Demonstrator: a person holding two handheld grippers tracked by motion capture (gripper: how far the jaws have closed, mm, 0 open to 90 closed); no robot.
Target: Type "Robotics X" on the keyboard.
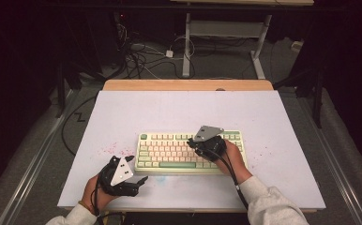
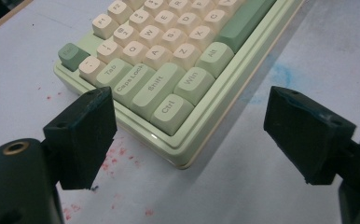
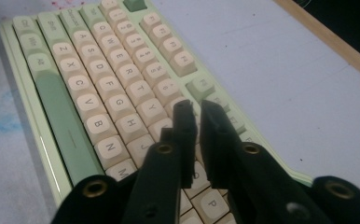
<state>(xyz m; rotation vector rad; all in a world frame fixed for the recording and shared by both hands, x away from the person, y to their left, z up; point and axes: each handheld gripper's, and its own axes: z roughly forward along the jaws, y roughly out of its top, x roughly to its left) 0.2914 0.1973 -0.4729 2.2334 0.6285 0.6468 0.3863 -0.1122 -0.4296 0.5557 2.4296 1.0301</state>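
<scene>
A cream and green keyboard [image 1: 169, 152] lies in the middle of the white table top [image 1: 184, 110]. My right gripper [image 1: 192, 143] hovers over the keyboard's right half with the hand behind it. In the right gripper view its jaws [image 3: 199, 112] stand almost together above the keys around Y and U [image 3: 99, 93], a thin slit between them and nothing in it. My left gripper [image 1: 137, 169] is low over the table by the keyboard's near left corner. In the left gripper view its jaws [image 2: 190, 100] stand wide apart on either side of the Ctrl corner [image 2: 169, 109], touching nothing.
Pink specks [image 1: 111, 150] stain the table left of the keyboard, and a blue smear [image 2: 280, 74] lies in front of it. A wooden strip [image 1: 188, 85] edges the table's far side. Beyond it are floor cables [image 1: 141, 56] and a desk's legs [image 1: 186, 47].
</scene>
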